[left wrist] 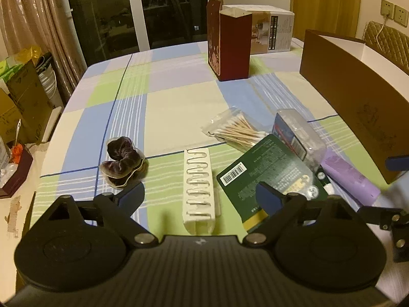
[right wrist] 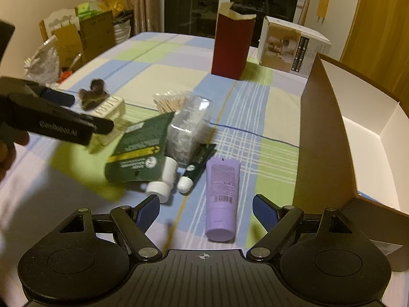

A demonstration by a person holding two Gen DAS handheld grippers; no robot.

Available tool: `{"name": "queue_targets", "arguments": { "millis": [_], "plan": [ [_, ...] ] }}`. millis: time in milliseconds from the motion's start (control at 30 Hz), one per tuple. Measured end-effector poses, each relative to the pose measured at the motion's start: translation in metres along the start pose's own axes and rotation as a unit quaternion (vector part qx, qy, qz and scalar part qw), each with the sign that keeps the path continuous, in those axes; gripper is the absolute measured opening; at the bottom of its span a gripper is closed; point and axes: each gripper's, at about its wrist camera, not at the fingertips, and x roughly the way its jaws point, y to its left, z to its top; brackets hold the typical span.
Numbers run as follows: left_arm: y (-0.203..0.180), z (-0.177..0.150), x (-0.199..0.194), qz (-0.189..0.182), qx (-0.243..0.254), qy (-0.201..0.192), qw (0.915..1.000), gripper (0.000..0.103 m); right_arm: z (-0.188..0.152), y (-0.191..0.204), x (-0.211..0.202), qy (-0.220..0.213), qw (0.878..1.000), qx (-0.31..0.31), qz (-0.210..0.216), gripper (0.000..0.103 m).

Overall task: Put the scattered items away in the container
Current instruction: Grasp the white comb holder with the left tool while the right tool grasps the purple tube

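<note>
My left gripper point(left wrist: 200, 194) is open and empty, its fingers on either side of a white clip holder point(left wrist: 199, 192). Beside it lie a dark scrunchie point(left wrist: 122, 163), a green packet point(left wrist: 268, 174), a cotton swab bag point(left wrist: 235, 130) and a clear plastic box point(left wrist: 296, 133). My right gripper point(right wrist: 207, 211) is open and empty, just behind a purple tube point(right wrist: 222, 197). Left of the tube lie a small dark green tube point(right wrist: 196, 168), white caps point(right wrist: 163, 179), the green packet point(right wrist: 138, 153) and the clear box point(right wrist: 186, 133). The open brown container point(right wrist: 324, 133) stands at right; its wall shows in the left wrist view point(left wrist: 358, 107).
A tall red box point(left wrist: 230, 46) and a white carton point(left wrist: 271, 30) stand at the table's far side. Cardboard boxes and bags point(left wrist: 23, 97) crowd the floor left of the table. The left gripper point(right wrist: 51, 117) crosses the left of the right wrist view.
</note>
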Motion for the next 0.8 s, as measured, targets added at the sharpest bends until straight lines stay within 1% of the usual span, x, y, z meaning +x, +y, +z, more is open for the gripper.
{"name": "queue_targets", "arguments": {
  "millis": [167,267,300,333,367,400,433,500,533,567,600,667,700,733,767,800],
  "plan": [
    [0.001,0.002,0.012,-0.004,0.002,0.008,1.0000,0.084,-0.005,0.001,0.012,-0.002,1.000,-0.010,-0.019,0.086],
    [0.000,0.003,0.017,-0.003,0.006,0.011,0.9999,0.075,-0.008,0.001,0.018,-0.005,1.000,-0.016,-0.023,0.086],
    [0.000,0.004,0.019,-0.003,0.008,0.012,0.9999,0.074,-0.009,0.001,0.020,-0.005,1.000,-0.016,-0.025,0.086],
    [-0.001,0.004,0.021,-0.003,0.010,0.013,0.9999,0.074,-0.010,0.001,0.022,-0.005,1.000,-0.016,-0.026,0.083],
    [-0.002,0.004,0.023,-0.003,0.012,0.015,0.9998,0.073,-0.010,0.001,0.024,-0.004,0.999,-0.016,-0.027,0.077],
    [-0.002,0.004,0.025,-0.004,0.015,0.018,0.9997,0.070,-0.011,0.001,0.026,-0.002,0.999,-0.018,-0.029,0.069],
    [-0.002,0.004,0.027,-0.005,0.016,0.021,0.9996,0.069,-0.011,0.001,0.027,-0.001,0.999,-0.017,-0.031,0.069],
    [-0.003,0.004,0.031,-0.005,0.017,0.027,0.9995,0.060,-0.012,-0.001,0.029,-0.002,0.999,-0.013,-0.034,0.069],
    [-0.003,0.003,0.033,-0.004,0.018,0.030,0.9994,0.058,-0.011,-0.002,0.029,-0.003,0.999,-0.011,-0.036,0.069],
    [-0.003,0.003,0.034,-0.003,0.017,0.032,0.9993,0.054,-0.011,-0.002,0.030,-0.003,0.999,-0.009,-0.037,0.069],
    [-0.002,0.003,0.035,-0.001,0.016,0.034,0.9993,0.048,-0.011,-0.003,0.030,-0.003,0.999,-0.007,-0.038,0.069],
    [-0.001,0.003,0.037,0.001,0.013,0.040,0.9991,0.040,-0.011,-0.004,0.031,-0.003,0.999,-0.002,-0.038,0.069],
    [0.000,0.002,0.038,0.002,0.011,0.042,0.9990,0.036,-0.010,-0.005,0.031,-0.003,0.999,0.000,-0.038,0.069],
    [0.000,0.001,0.038,0.002,0.010,0.044,0.9990,0.035,-0.010,-0.005,0.031,-0.003,0.999,0.003,-0.038,0.068],
    [0.001,0.001,0.039,0.003,0.009,0.046,0.9989,0.032,-0.010,-0.005,0.031,-0.003,0.999,0.004,-0.037,0.067],
    [0.001,0.001,0.039,0.003,0.008,0.047,0.9989,0.028,-0.010,-0.005,0.031,-0.003,0.999,0.005,-0.036,0.058]
  ]
}}
